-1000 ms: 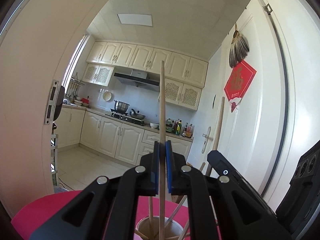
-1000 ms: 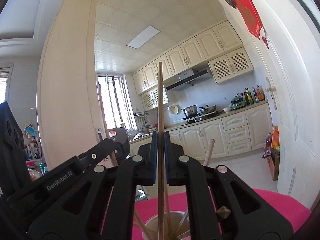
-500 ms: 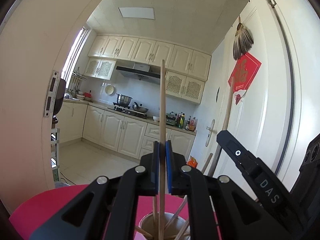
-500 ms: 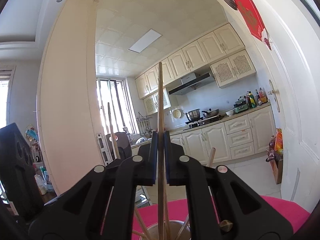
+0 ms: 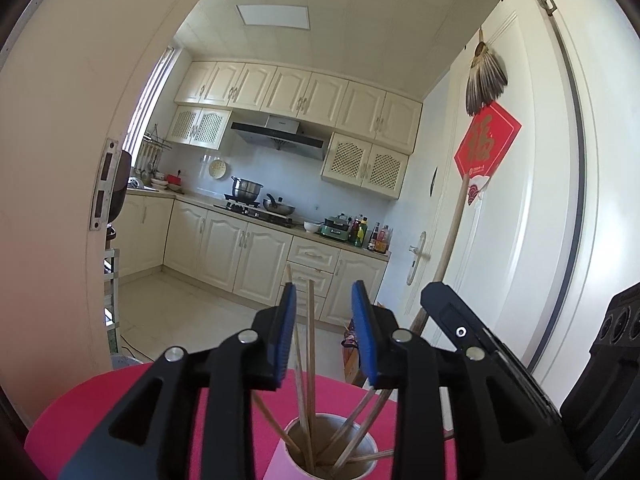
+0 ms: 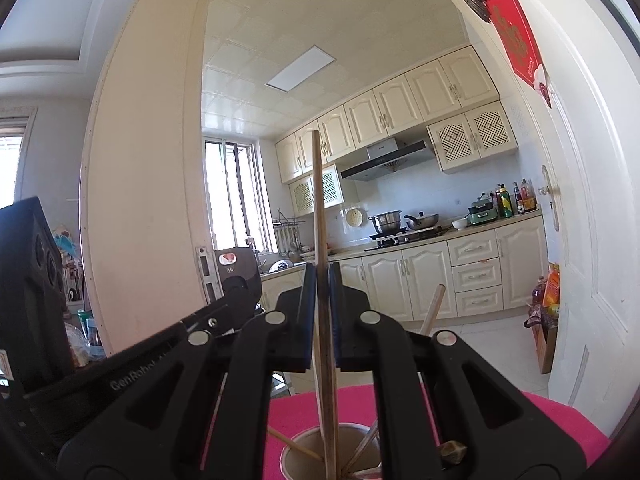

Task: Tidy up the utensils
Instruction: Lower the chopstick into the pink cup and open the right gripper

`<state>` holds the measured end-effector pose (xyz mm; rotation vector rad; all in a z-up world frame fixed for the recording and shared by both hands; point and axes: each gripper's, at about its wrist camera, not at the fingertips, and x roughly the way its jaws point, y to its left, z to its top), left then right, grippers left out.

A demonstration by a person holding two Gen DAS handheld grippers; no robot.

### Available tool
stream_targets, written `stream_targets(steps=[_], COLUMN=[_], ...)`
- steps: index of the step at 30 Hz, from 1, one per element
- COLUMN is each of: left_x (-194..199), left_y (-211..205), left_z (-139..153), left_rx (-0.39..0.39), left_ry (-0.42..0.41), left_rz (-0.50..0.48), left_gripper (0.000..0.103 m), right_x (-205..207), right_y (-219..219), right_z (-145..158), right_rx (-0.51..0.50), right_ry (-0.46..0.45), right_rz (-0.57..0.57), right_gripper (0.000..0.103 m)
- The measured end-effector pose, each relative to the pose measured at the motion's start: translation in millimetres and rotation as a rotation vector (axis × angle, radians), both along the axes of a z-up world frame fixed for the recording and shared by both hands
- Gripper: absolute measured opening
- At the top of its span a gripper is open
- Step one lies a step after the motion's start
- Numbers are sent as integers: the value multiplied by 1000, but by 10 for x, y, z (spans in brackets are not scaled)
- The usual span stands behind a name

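While the left tongs [image 5: 323, 300] are opening, we see loose chopsticks [image 5: 310, 364] between the pads, untouched, leaning in the cup [image 5: 362, 436] at frame bottom on the pink desk [image 5: 92, 412]. Right tongs [image 6: 323, 276] clamp one chopstick [image 6: 320, 208], long axis upright, its lower end in the cup with open rim space around it.

Daylight is coming through the window [image 6: 236, 196] into a kitchen where cream cabinets [image 5: 304, 96] are lining the wall, a ceiling light [image 5: 273, 16] is glowing overhead, and a red paper sign [image 5: 486, 146] is hanging on the white door [image 5: 500, 216].
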<state>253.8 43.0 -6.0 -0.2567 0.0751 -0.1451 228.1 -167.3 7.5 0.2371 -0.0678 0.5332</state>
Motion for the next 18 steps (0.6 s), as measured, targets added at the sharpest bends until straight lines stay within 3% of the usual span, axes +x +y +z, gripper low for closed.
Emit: stream_targets(steps=[18], left_x=[-223], left_y=[42], left_z=[139], left_rx=[30], left_ry=[10], left_rz=[14], left_gripper=[46], right_x=[-172], right_y=[-54], right_z=[47], right_rx=[-16], right_ry=[30], right_rz=[-66], right_gripper=[10])
